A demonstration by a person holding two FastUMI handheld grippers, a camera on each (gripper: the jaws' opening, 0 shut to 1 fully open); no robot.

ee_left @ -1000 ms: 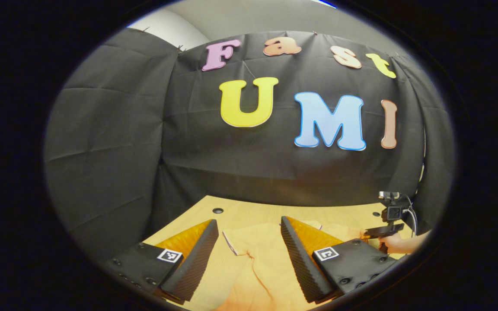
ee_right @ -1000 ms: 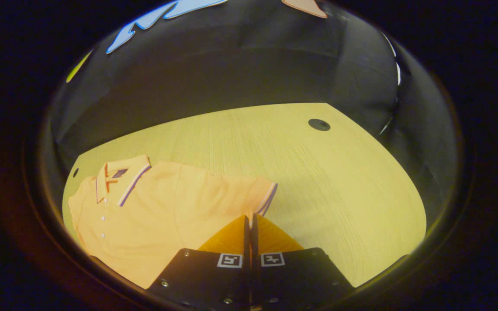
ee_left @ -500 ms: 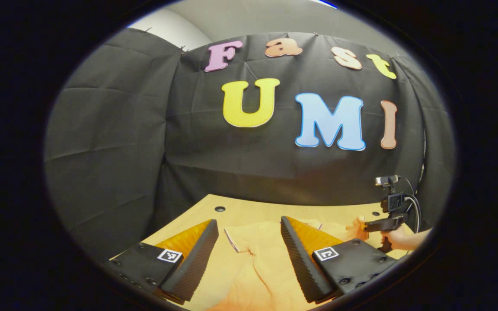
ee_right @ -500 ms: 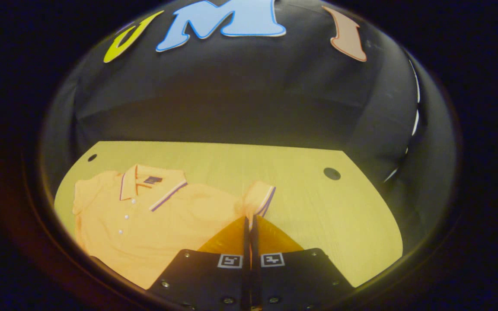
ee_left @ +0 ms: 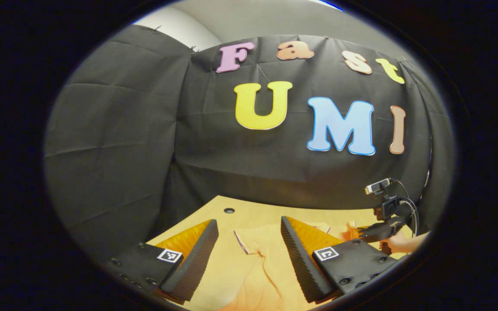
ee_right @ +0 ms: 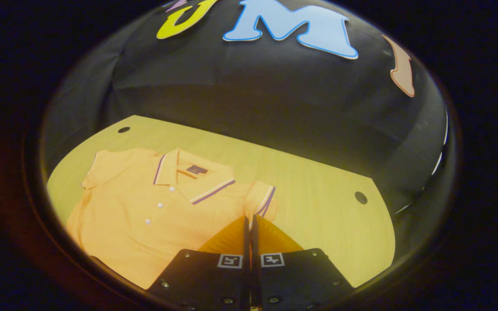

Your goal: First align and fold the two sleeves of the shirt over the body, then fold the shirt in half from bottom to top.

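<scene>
Looking through the left gripper view: left gripper (ee_left: pixel 249 246) hovers with jaws wide apart over the orange polo shirt (ee_left: pixel 262 268) on the wooden table (ee_left: pixel 214 211); a hand (ee_left: pixel 398 244) holds the other gripper far right. Right gripper view: right gripper (ee_right: pixel 249 224) is clamped on the sleeve (ee_right: pixel 260 201), now swung further inward toward the collar (ee_right: pixel 193 177).

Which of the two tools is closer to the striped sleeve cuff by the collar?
Right. The right tool is closed on that sleeve, lifting it. The left tool hangs open above the shirt's other side.
</scene>
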